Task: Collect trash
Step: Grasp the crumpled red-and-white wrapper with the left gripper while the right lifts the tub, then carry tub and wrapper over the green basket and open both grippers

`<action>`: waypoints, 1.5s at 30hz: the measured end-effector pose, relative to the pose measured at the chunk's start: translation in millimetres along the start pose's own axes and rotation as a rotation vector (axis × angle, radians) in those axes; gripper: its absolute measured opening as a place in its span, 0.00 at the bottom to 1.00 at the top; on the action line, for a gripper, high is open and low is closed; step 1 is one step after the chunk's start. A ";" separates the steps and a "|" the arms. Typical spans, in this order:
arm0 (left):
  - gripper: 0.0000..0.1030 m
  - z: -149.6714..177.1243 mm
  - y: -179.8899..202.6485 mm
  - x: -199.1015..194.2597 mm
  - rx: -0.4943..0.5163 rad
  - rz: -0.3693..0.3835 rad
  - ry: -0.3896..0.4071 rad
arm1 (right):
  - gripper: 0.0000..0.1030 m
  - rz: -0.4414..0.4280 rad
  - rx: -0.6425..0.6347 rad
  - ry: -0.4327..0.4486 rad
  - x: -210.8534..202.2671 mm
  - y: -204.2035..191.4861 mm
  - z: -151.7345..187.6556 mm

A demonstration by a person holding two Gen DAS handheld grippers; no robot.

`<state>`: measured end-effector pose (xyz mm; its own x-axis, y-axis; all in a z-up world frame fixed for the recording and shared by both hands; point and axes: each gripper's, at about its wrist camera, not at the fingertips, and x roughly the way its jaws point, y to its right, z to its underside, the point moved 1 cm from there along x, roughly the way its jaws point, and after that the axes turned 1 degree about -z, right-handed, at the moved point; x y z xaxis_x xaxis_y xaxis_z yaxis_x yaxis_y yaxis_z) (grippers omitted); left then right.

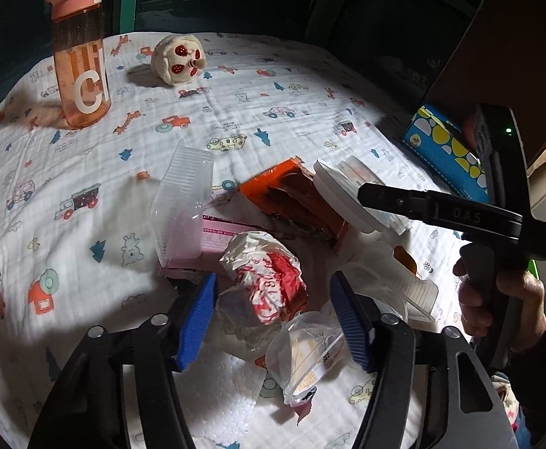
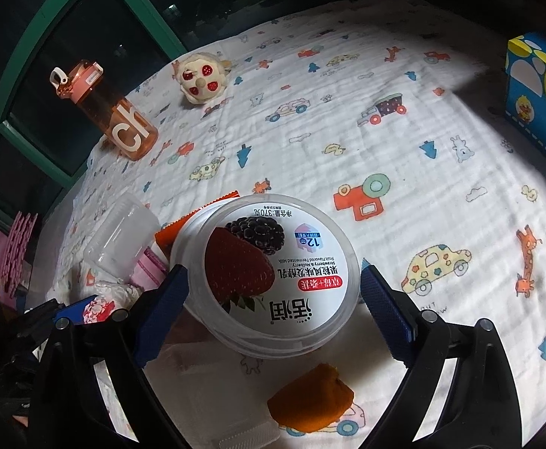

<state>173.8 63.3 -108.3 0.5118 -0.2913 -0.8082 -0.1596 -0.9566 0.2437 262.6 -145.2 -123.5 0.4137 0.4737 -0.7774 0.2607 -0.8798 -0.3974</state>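
Blue-padded left gripper (image 1: 273, 321) is sitting right up close, jaws apart on either side of a crumpled red-and-white wrapper (image 1: 269, 280), pads not pressing it from what I'm seeing. Right gripper (image 2: 273, 299) is straddling a white yogurt tub (image 2: 265, 273) with a strawberry and blackberry printed on its lid; left pad looks like it's touching the rim, right pad is standing just clear, so released. Around them an orange packet (image 1: 291, 198), a clear plastic cup (image 1: 183, 202) and a bit of orange peel (image 2: 310, 396) are lying in a heap. Everything is resting on a white cloth (image 2: 441, 172) printed with cartoon cars, with a pink bottle (image 1: 80, 56) standing at the far edge by a dark green-framed window (image 2: 29, 75).
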 end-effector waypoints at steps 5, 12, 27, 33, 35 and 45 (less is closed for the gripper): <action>0.35 0.3 -1.6 -0.2 -0.008 0.014 0.005 | 0.88 0.006 -0.004 0.047 -23.1 -1.4 3.7; 0.25 4.0 3.3 -11.7 0.001 0.002 0.033 | 0.88 0.004 0.002 0.112 -59.8 -6.3 17.0; 0.23 -6.1 38.2 -75.1 0.049 0.035 0.159 | 0.88 0.070 0.049 0.266 -154.6 6.7 59.0; 0.23 -13.0 81.9 -92.9 0.123 0.095 0.196 | 0.88 0.158 0.080 0.315 -193.0 32.3 81.9; 0.23 -14.4 98.2 -94.0 0.144 0.127 0.194 | 0.88 0.185 0.104 0.323 -205.9 46.1 90.3; 0.23 -16.6 201.1 -78.6 0.292 0.256 0.150 | 0.88 0.344 0.201 0.354 -259.5 108.6 137.9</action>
<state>115.5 -106.2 13.1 0.5383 -0.5375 -0.6491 -0.5195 -0.8181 0.2467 63.2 -368.9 -32.1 0.7237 0.1096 -0.6814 -0.1001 -0.9602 -0.2609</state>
